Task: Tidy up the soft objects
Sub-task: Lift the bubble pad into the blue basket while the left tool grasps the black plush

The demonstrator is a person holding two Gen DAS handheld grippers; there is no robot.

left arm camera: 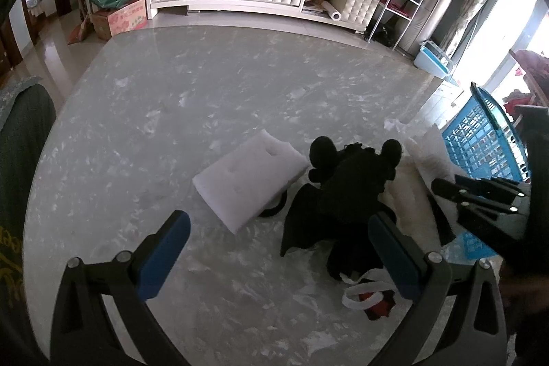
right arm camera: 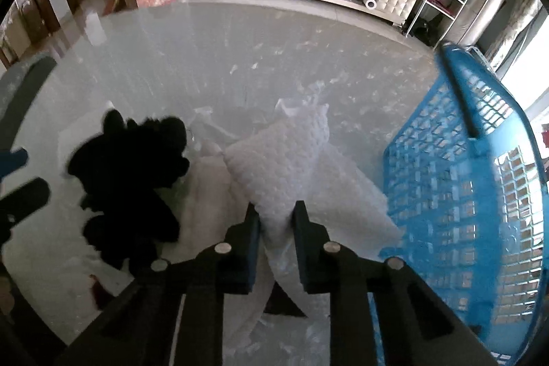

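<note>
Right now the right claw (right arm camera: 276, 222) is pinched on the near end of a bubble wrap (right arm camera: 284, 150) bundle at lower centre of the right wrist view; its long axis runs away from the claw, up the frame. Just right of it stands the blue basket (right arm camera: 456, 194), its mesh wall close beside the wrap; what lies inside I cannot tell. So the coming move, I judge, is a lift and a swing rightward over that rim, and the right claw is the nearer one for it.

Meanwhile the left claw (left arm camera: 279, 246) hangs spread wide and empty above the bench (left arm camera: 206, 84). Ahead of it lie a white foam block (left arm camera: 248, 179) at centre and a black plush (left arm camera: 346, 187) to its right, touching the block's edge
</note>
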